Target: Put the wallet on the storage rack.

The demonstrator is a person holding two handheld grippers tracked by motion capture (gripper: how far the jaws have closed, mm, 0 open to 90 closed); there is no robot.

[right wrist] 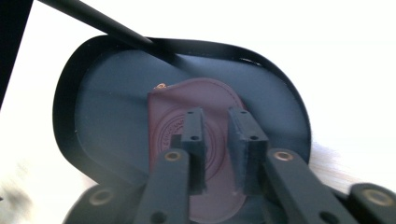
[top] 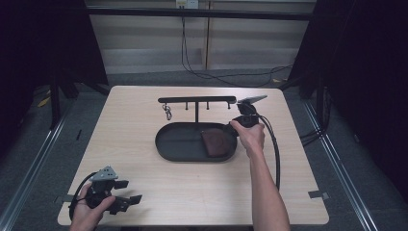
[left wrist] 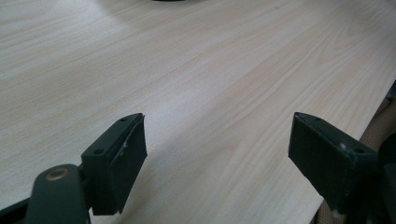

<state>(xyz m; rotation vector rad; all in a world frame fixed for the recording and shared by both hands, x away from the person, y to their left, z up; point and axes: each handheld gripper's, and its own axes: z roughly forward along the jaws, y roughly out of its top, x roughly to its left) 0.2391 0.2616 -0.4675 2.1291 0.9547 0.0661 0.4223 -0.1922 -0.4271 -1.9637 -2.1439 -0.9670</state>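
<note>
Pale wood tabletop, black oval tray, maroon embossed leather pouch inside, right gripper jaws nearly together above it, left gripper jaws wide apart.

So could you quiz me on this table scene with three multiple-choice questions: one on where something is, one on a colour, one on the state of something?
1. Where does the leather pouch lie?
A. in the right end of the black oval tray
B. hanging from the stand's bar
C. on the bare table by the left gripper

2. What colour is the pouch?
A. yellow
B. dark reddish brown
C. white

3. How do the fingers of the left gripper stand?
A. shut on the pouch
B. shut on nothing
C. wide apart over bare wood

Answers:
1 A, the high view shows it inside the tray at the end nearest the right gripper.
2 B, the right gripper view shows maroon-brown leather with a round embossed stamp.
3 C, the left gripper view shows a broad gap with only the table between them.
</note>
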